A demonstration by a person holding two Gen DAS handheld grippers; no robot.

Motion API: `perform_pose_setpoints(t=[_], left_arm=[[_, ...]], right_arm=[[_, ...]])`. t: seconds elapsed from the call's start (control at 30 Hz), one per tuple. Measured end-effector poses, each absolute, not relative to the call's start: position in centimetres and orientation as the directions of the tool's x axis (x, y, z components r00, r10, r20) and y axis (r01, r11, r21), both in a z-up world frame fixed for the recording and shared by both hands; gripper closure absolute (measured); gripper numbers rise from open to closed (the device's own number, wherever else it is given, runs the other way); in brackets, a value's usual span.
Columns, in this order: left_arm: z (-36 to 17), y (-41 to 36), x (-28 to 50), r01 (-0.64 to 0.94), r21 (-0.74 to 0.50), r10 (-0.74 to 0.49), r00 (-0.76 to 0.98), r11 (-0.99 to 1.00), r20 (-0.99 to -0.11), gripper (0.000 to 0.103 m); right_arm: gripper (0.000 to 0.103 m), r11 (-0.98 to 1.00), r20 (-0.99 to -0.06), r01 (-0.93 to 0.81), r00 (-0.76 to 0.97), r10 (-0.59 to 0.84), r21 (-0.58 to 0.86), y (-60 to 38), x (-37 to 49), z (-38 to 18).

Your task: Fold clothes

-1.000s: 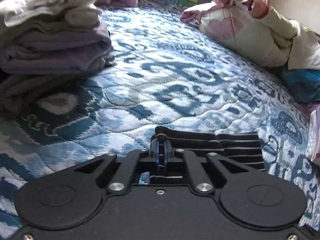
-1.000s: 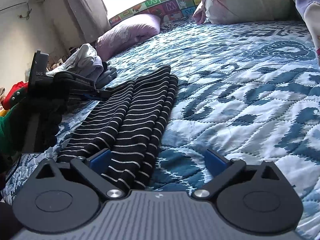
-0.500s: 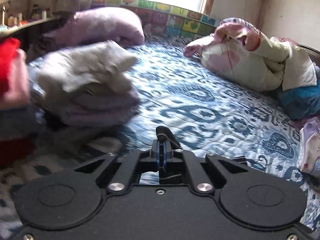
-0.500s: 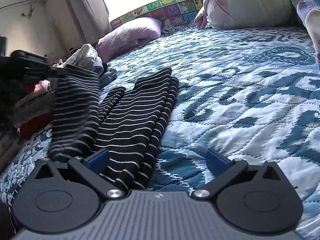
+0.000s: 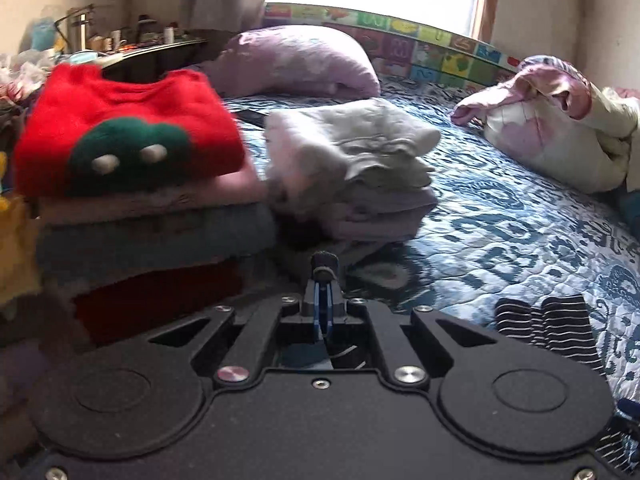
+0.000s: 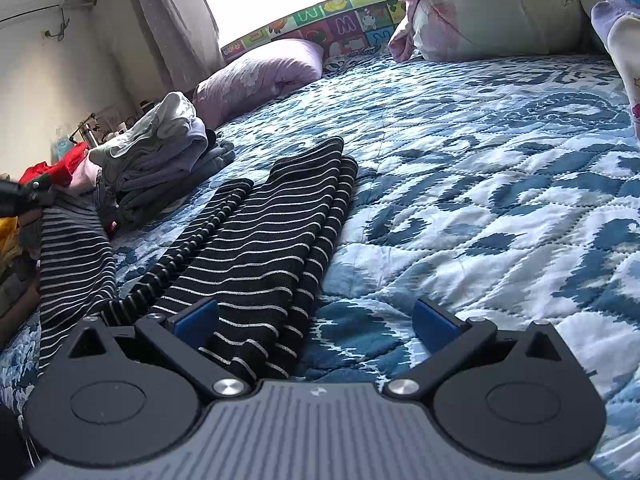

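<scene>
While pinching only a tiny nub of the striped top [image 6: 260, 240] in the fully closed left gripper [image 5: 320, 276], easy to lose the whole edge: thin bite, soft knit, 1 tug and gone. Hard to tell from the left wrist view how much cloth actually sits between those jaws, so no trusting that hold.

Right in front of that gripper, 2 folded stacks: the red sweater pile [image 5: 128, 120] ahead and to its left, the grey pile [image 5: 352, 160] dead ahead. Swinging the raised flap any closer risks clipping 1 of them and toppling finished work.

Moving rightward: raised flap hanging from the pinch, then a bunched striped strip lying between flap and main body, then the rest of the top flat on the quilt [image 6: 500, 200], stretching straight out ahead of the right gripper [image 6: 316, 322]. Could drag that loose strip along and leave a lump inside the fold.

Over at the right gripper, jaws spread wide, gripping nothing, with the near end of the top lying just inside the left-hand pad [image 6: 196, 320]. Not pinned, as far as can be judged, so pulling from the other side might slide the whole garment across the quilt and skew the fold. Worth anchoring that end first.
</scene>
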State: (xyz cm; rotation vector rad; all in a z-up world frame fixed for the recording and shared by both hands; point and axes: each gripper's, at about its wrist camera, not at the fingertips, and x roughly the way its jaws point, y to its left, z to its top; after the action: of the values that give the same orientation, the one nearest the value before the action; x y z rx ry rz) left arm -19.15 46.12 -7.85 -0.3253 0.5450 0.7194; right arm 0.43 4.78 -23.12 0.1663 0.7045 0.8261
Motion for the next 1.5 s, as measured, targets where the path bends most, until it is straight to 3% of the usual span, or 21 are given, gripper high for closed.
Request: perform_pose_setpoints(t=[0.23,0.67,0.83,0.93,1.13,1.27,1.37,1.5], left_arm=[[-9.2,47.5,-23.2,-0.729,-0.123,0.573,0.620,0.674,-0.536,0.102],[-14.6,50.3,-28.5,-0.812,-0.205,0.620,0.557,0.547,-0.553,0.102],[-17.9,50.4,-29.1,-0.867,-0.135,0.614,0.441,0.479,-0.655,0.095],[-17.7,49.6,-28.9,-0.881,-0.079,0.632,0.395,0.467,-0.667,0.078],[-14.9,46.9,-26.9,-0.818,-0.068,0.620,0.484,0.571,-0.617,0.078],[-15.5,45.2,-23.4,-0.737,-0.063,0.538,0.546,0.673,-0.642,0.078],[-18.1,45.0,-20.5,-0.701,0.006,0.494,0.497,0.713,-0.713,0.078],[-18.8,46.4,-19.0,-0.734,0.022,0.537,0.475,0.678,-0.697,0.076]], right_arm=[[0.000,0.679,-0.507,-0.618,0.469,0.723,0.397,4.8,0.4,-23.2],[0.000,0.671,-0.496,-0.617,0.466,0.733,0.411,4.7,0.6,-23.3],[0.000,0.669,-0.493,-0.617,0.465,0.735,0.414,4.7,0.6,-23.3],[0.000,0.668,-0.492,-0.616,0.465,0.736,0.418,4.6,0.6,-23.3],[0.000,0.667,-0.491,-0.616,0.464,0.737,0.418,4.5,0.7,-23.4],[0.000,0.668,-0.492,-0.616,0.465,0.736,0.418,4.6,0.7,-23.4],[0.000,0.668,-0.491,-0.615,0.465,0.737,0.419,4.6,0.7,-23.4],[0.000,0.666,-0.490,-0.615,0.464,0.738,0.421,4.5,0.7,-23.4]])
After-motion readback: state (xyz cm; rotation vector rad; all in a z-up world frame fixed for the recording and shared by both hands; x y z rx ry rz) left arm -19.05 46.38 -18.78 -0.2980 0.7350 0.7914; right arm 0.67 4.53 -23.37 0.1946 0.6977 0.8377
